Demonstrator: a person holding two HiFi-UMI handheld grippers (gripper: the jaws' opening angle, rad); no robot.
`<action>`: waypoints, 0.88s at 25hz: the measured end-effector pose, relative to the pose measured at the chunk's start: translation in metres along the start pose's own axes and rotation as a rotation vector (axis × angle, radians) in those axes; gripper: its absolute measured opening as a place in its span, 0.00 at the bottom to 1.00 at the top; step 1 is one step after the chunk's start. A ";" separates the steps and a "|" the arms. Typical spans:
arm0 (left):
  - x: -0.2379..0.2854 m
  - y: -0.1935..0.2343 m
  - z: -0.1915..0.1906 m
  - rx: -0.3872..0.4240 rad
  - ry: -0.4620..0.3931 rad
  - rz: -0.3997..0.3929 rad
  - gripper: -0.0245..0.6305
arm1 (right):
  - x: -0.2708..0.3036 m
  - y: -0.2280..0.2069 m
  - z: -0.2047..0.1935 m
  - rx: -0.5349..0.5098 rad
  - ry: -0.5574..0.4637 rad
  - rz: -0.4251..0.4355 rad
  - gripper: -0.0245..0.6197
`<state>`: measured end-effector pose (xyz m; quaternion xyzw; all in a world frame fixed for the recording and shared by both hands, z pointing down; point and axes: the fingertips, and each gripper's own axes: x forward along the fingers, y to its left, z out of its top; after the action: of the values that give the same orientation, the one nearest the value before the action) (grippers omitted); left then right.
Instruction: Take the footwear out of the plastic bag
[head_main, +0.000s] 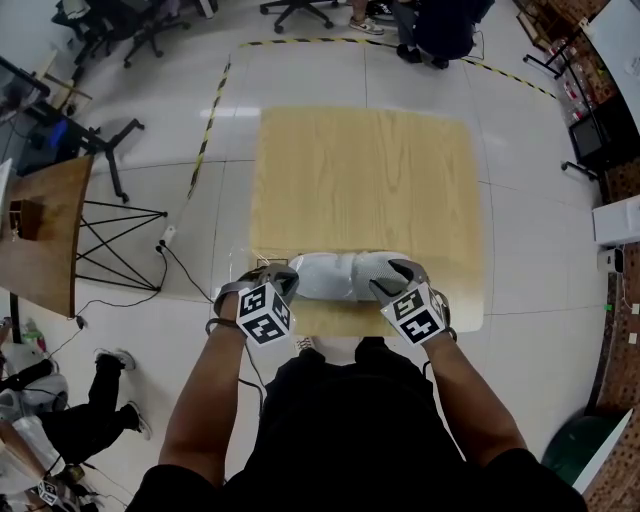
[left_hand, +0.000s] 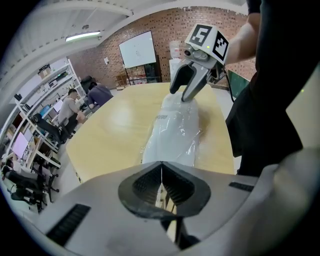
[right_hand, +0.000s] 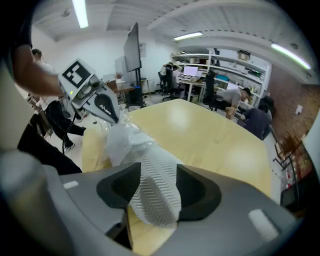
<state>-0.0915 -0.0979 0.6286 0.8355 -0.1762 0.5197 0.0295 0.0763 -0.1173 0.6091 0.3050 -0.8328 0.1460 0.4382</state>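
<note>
A white shoe (head_main: 340, 275) lies on its side along the near edge of a pale wooden table (head_main: 370, 180), wrapped in a clear plastic bag (right_hand: 120, 140), as a person in a black top works at it with a gripper in each hand. The left gripper (left_hand: 161, 182) has its jaws pinched together on the crumpled end of the bag. At the other end of the shoe, the right gripper (right_hand: 156, 187) has its jaws spread wide. The shoe's ribbed white sole sits between them and fills the gap from pad to pad. The two tools face each other along the length of the shoe, with only the film and the shoe between them.

A strip of yellow-and-black hazard tape (head_main: 212, 120) marks off the white tiled floor around the table. Black office chairs (head_main: 150, 30) stand beyond it, and a darker side table (head_main: 45, 235) on thin black legs is off to the left. A cable (head_main: 185, 270) trails over the tiles near it. The left gripper view shows a brick wall (left_hand: 200, 25) with a whiteboard (left_hand: 137, 49), and seated people (left_hand: 97, 94) beside shelving. The right gripper view shows a dark screen (right_hand: 133, 47) on a stand and shelves (right_hand: 225, 65) above desks.

The marker cubes (head_main: 264, 313) on the grippers carry black-and-white square patterns. A small dark print (left_hand: 161, 116) on the bag is too small to read.
</note>
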 end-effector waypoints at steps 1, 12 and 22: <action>0.000 0.000 0.001 0.002 -0.001 0.000 0.05 | 0.005 0.007 0.000 -0.051 0.022 0.004 0.40; -0.003 0.004 -0.009 0.005 -0.005 0.002 0.05 | 0.009 0.014 -0.017 -0.075 0.048 0.054 0.40; -0.017 0.030 -0.032 -0.040 0.050 0.083 0.05 | -0.004 0.015 -0.034 -0.119 0.052 0.092 0.38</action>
<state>-0.1350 -0.1141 0.6243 0.8134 -0.2206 0.5375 0.0291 0.0903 -0.0873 0.6255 0.2362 -0.8414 0.1242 0.4699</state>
